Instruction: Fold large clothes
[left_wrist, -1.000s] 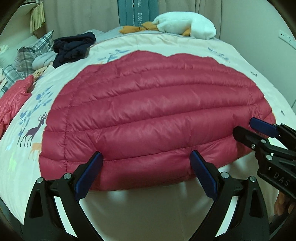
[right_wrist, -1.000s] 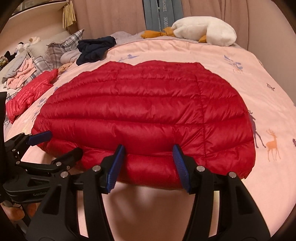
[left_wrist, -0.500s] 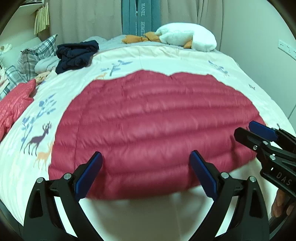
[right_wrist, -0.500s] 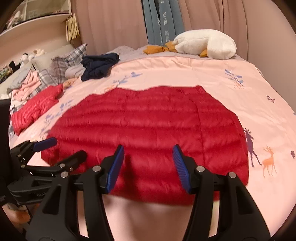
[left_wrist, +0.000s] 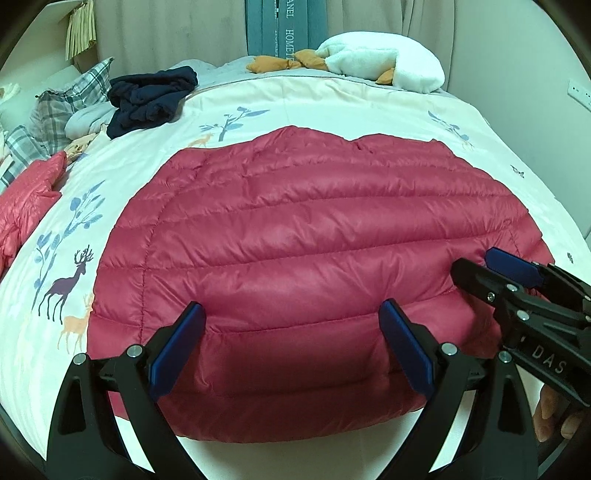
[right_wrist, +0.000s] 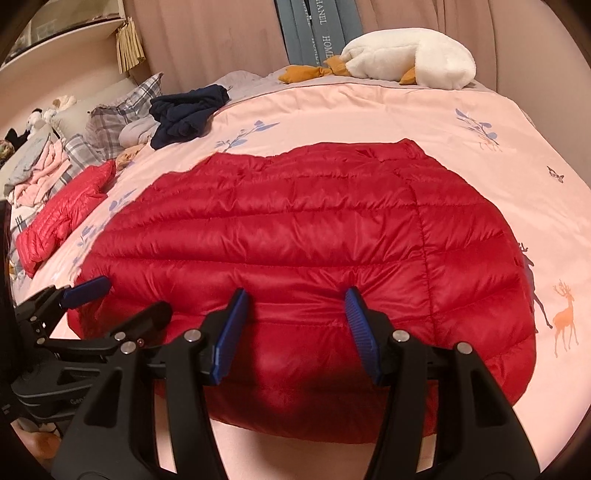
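Observation:
A red quilted down jacket (left_wrist: 314, 240) lies folded flat in the middle of the bed, also filling the right wrist view (right_wrist: 295, 229). My left gripper (left_wrist: 291, 314) hovers open over the jacket's near edge, its blue pads wide apart with nothing between them. My right gripper (right_wrist: 295, 299) is open too, with a narrower gap, above the same near edge and touching nothing. Each gripper shows in the other's view: the right one (left_wrist: 476, 264) by the jacket's right corner, the left one (right_wrist: 125, 299) by its left corner.
The printed bedspread (left_wrist: 369, 107) surrounds the jacket. A navy garment (left_wrist: 151, 98) and plaid pillows (left_wrist: 66, 107) lie at the far left, a second red jacket (right_wrist: 62, 218) at the left edge, a white plush goose (left_wrist: 380, 62) at the back. A hand (left_wrist: 554, 417) grips the right tool.
Both grippers have drawn back and lifted slightly from the jacket, so it looks smaller and more of the bed beyond shows. Jaw gaps are unchanged and the jacket has not moved.

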